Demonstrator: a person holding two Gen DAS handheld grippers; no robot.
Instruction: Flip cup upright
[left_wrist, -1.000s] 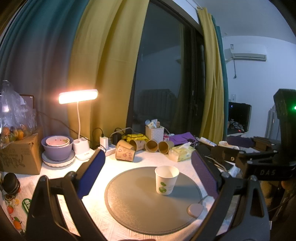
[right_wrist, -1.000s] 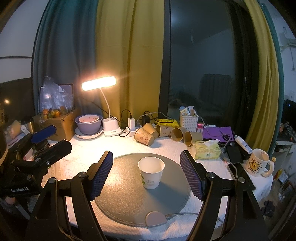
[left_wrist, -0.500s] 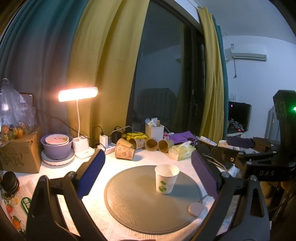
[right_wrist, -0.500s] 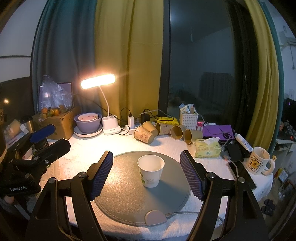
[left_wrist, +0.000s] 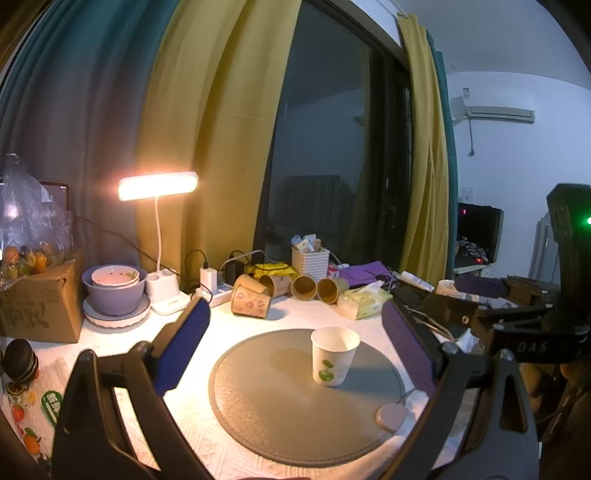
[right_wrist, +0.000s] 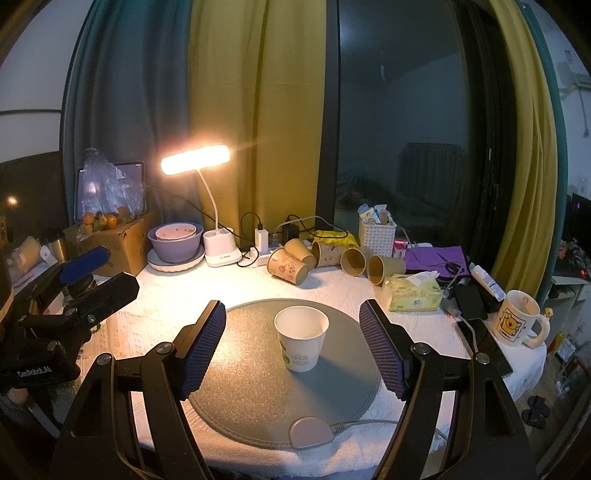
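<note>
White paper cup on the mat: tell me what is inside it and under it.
The white paper cup stands upright on the round grey mat. Its visible inner wall looks bare; the bottom is hidden by the rim.

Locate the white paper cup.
The white paper cup stands upright on the round grey mat, centred in the right wrist view, with the tissue pack behind-right.

The white paper cup (right_wrist: 301, 339) bears a green leaf print; the round grey mat (right_wrist: 258, 406) looks speckled; both tools' pads (right_wrist: 203, 347) are ribbed blue, perhaps purple.
</note>
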